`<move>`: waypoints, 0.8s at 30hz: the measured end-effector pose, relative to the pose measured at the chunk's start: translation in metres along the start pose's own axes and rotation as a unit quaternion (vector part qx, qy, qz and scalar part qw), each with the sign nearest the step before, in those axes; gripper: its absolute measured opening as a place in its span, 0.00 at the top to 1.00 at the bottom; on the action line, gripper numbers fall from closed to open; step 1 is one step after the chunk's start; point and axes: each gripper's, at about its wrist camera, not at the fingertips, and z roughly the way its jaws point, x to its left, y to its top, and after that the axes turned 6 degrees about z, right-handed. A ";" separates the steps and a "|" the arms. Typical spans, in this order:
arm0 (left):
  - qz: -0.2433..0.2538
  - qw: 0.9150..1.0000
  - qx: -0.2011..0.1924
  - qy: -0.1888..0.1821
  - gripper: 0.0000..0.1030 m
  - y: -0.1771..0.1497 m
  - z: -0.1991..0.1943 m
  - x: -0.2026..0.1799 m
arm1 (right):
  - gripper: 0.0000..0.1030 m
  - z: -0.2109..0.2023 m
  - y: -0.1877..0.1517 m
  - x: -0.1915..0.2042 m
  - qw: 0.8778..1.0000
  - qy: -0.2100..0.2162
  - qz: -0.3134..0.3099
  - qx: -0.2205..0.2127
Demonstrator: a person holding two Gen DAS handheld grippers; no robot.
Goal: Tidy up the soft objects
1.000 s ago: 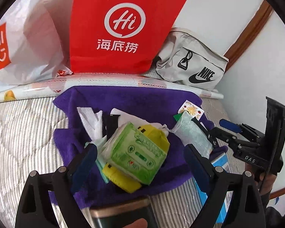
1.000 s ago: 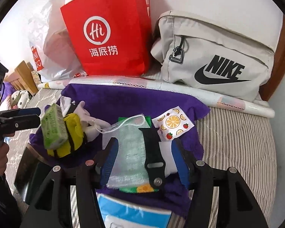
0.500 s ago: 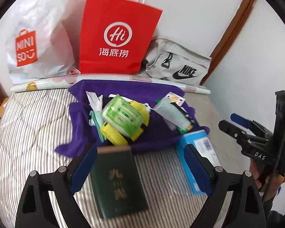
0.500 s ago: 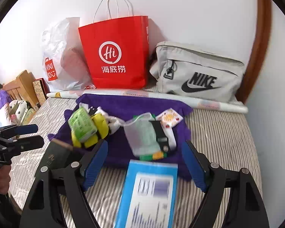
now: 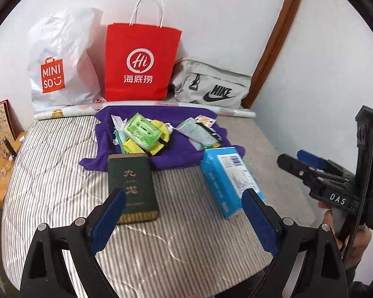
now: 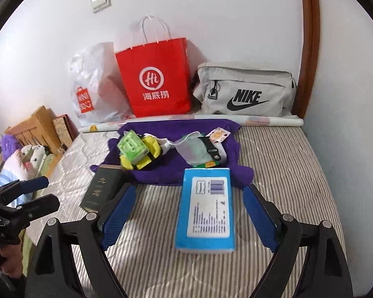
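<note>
A purple cloth [image 5: 161,154] lies on the striped bed [image 5: 62,173] with a small pile on it. The pile holds a green tissue pack [image 5: 143,130] on a yellow strapped item [image 5: 159,146], a clear pouch with green fabric [image 5: 199,131], a black watch strap [image 6: 210,149] and a fruit-print sachet [image 6: 218,134]. My left gripper [image 5: 184,211] hangs open above the bed, with a dark green box [image 5: 130,181] lying below its left finger. My right gripper [image 6: 190,211] has its jaws opening; a blue box [image 6: 206,206] lies on the bed between them, untouched by the pads.
A red paper bag [image 5: 141,64], a white plastic bag [image 5: 62,62] and a grey Nike bag [image 5: 211,89] lean on the back wall behind a rolled paper [image 5: 69,110]. A wall [image 5: 323,74] bounds the bed's right side. Wooden furniture [image 6: 39,126] and plush toys [image 6: 24,159] stand left.
Both grippers have drawn back and risen away from the pile. The right jaws have spread wider, off the pouch they stood around. The green and blue boxes have come into full view.
</note>
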 end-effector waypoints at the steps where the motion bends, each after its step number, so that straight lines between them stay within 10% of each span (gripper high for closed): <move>1: -0.003 1.000 -0.003 -0.003 0.09 -0.002 -0.005 -0.003 | 0.15 -0.005 -0.003 -0.001 1.000 0.005 0.006 0.001; 24: -0.008 0.994 -0.039 0.102 0.02 -0.034 -0.044 -0.037 | 0.12 -0.068 -0.044 -0.001 1.000 -0.004 0.005 -0.009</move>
